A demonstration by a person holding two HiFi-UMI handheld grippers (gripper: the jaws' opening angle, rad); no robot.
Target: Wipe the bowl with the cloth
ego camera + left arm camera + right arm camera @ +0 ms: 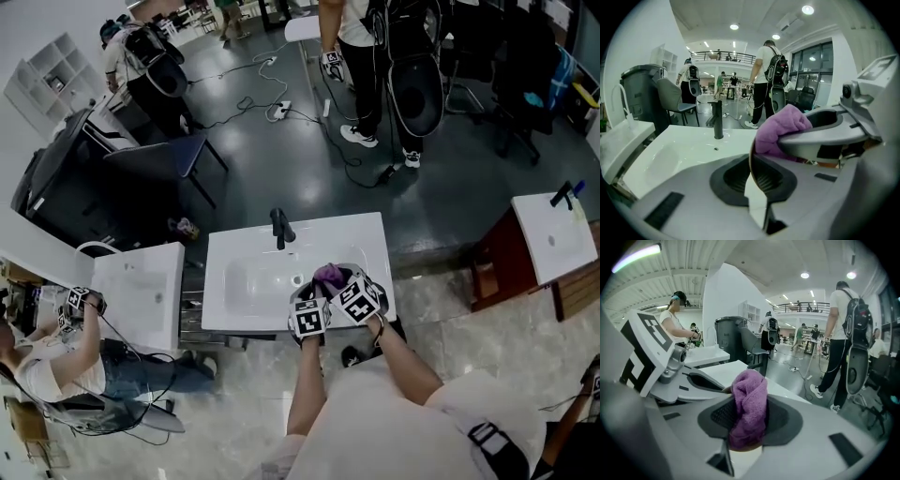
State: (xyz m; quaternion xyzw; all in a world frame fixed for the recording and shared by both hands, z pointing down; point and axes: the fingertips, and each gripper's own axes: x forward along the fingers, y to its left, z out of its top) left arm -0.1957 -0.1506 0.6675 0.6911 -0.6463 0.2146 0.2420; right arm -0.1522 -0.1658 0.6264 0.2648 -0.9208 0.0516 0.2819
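The bowl is held over the white washbasin, its thin rim pinched edge-on in the left gripper jaws. The right gripper jaws are clamped on the purple cloth, right up against the bowl, so I'd say we're mid-wipe. Next it probably needs the cloth swept round inside while the left holds steady. Black tap behind, grey floor, cables, people standing about.

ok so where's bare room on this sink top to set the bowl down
Free: the basin hollow left of the drain, and the deck left of the faucet. Crowded: front right, where left gripper, right gripper, bowl and cloth bunch.
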